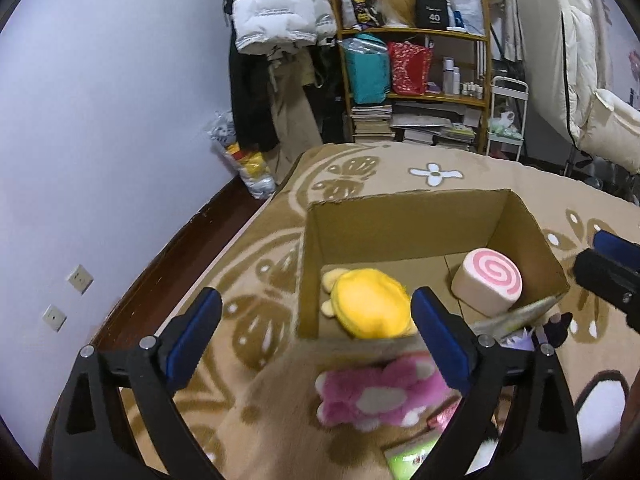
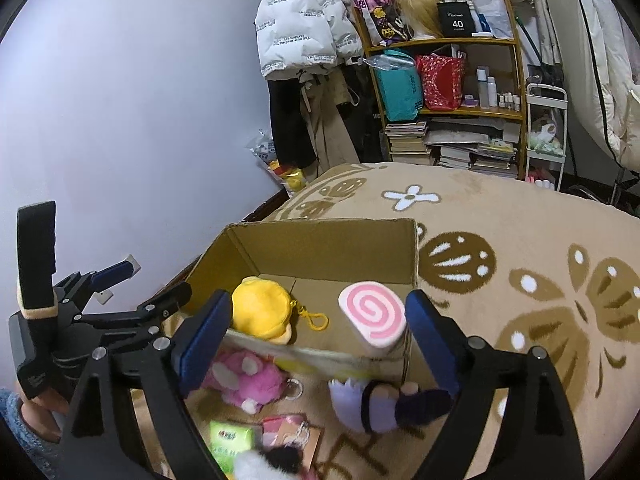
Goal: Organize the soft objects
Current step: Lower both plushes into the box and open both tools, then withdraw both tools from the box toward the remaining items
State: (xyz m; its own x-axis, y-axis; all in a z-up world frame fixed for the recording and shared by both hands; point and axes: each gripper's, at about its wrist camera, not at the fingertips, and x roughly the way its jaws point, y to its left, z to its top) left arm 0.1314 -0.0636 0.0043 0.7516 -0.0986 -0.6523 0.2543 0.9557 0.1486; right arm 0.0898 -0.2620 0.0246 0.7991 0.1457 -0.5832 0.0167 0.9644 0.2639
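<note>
- Cardboard box [image 1: 432, 236], open top, sits on a bed blanket [image 2: 520, 220] with tan butterfly print, near the blanket's left edge.
- Inside box: yellow plush [image 1: 370, 304] at the left side, pink-swirl roll squishy [image 1: 488, 282] at the right side, apart from each other.
- Left claw [image 1: 316, 336] spread wide, nothing pinched; it hangs over the near left corner of the box.
- Right claw [image 2: 320, 334] spread wide, empty; the roll squishy shows between its fingers, not touched.
- Outside box, just beside its near wall on the blanket: pink plush [image 2: 244, 378] to the left, purple-white plush [image 2: 380, 404] to the right.
- Nearer the blanket's near edge: green packet [image 2: 230, 442], pink packet [image 2: 290, 434], partly blurred.
- Shelf [image 1: 416, 34] with bags and books stands beyond the bed's far edge.
</note>
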